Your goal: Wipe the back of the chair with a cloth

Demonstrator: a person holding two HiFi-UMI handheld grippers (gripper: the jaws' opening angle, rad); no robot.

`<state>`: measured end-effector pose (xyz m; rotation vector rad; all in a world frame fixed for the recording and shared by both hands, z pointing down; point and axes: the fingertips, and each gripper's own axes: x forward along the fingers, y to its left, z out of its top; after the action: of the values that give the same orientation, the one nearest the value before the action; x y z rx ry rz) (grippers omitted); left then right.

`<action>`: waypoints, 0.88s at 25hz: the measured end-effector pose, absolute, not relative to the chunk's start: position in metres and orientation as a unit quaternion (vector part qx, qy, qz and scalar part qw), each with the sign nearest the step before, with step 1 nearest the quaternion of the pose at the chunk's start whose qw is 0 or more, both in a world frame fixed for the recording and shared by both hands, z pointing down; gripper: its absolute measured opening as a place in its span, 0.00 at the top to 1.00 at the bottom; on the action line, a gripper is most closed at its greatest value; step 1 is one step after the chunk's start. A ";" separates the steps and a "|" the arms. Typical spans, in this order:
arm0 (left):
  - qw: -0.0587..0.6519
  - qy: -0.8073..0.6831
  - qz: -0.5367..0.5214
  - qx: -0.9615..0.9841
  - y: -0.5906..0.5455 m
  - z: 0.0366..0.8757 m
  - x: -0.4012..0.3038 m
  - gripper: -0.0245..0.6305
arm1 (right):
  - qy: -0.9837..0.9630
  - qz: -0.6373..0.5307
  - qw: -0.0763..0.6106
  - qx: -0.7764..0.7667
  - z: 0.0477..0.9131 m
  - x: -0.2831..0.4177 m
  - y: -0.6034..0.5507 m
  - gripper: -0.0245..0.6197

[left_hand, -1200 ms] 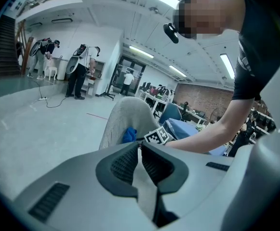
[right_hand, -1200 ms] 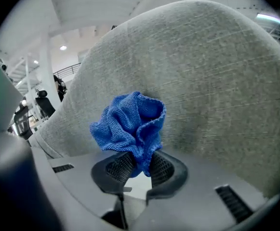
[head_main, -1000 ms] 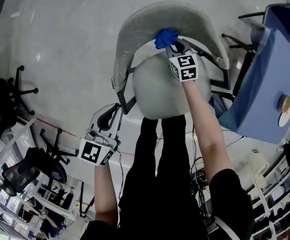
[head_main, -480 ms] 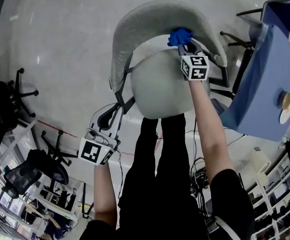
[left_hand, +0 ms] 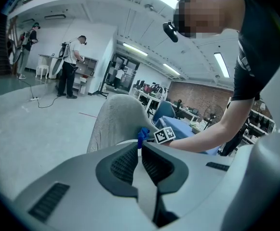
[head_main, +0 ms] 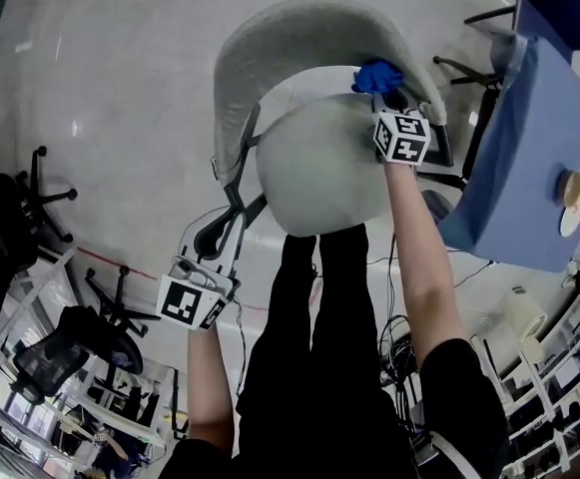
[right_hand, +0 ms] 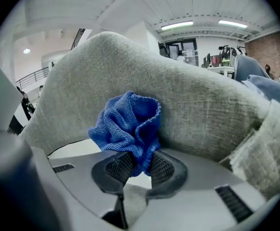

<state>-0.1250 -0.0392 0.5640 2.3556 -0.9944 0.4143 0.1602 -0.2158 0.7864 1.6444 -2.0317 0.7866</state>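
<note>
A grey fabric chair stands in front of me, its curved back [head_main: 270, 38] wrapping round the pale seat [head_main: 314, 173]. My right gripper [head_main: 389, 98] is shut on a bunched blue cloth [head_main: 377, 76] and presses it against the inner face of the back, toward its right end. In the right gripper view the cloth [right_hand: 127, 124] rises from the right gripper [right_hand: 139, 165] and touches the grey back [right_hand: 202, 105]. My left gripper [head_main: 225, 226] hangs low at the chair's left front, shut and holding nothing. The left gripper [left_hand: 140, 153] looks toward the chair back [left_hand: 113, 121] and the cloth [left_hand: 143, 134].
A blue table [head_main: 549, 148] with a plate [head_main: 569, 213] stands close on the right of the chair. Black office chairs [head_main: 10, 208] and shelving are at the left. Cables lie on the floor near my feet. Two people [left_hand: 72, 66] stand far off.
My right gripper has slid to the right along the chair's back with the blue cloth in it. The left gripper has stayed where it was.
</note>
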 end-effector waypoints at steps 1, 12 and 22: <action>0.272 -0.368 0.154 0.876 -0.039 0.564 -0.124 0.90 | -0.727 0.281 0.207 0.592 0.787 0.165 -0.214 0.84; 0.270 -0.357 0.158 0.880 -0.037 0.564 -0.119 0.90 | -0.685 0.315 0.173 0.633 0.792 0.193 -0.194 0.84; 0.257 -0.359 0.148 0.885 -0.037 0.539 -0.120 0.90 | -0.672 0.314 0.209 0.637 0.780 0.206 -0.167 0.84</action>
<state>-0.1200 -0.0370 0.5385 2.4011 -0.9751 0.4022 0.2061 -0.1674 0.7798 1.7718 -1.8705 0.8750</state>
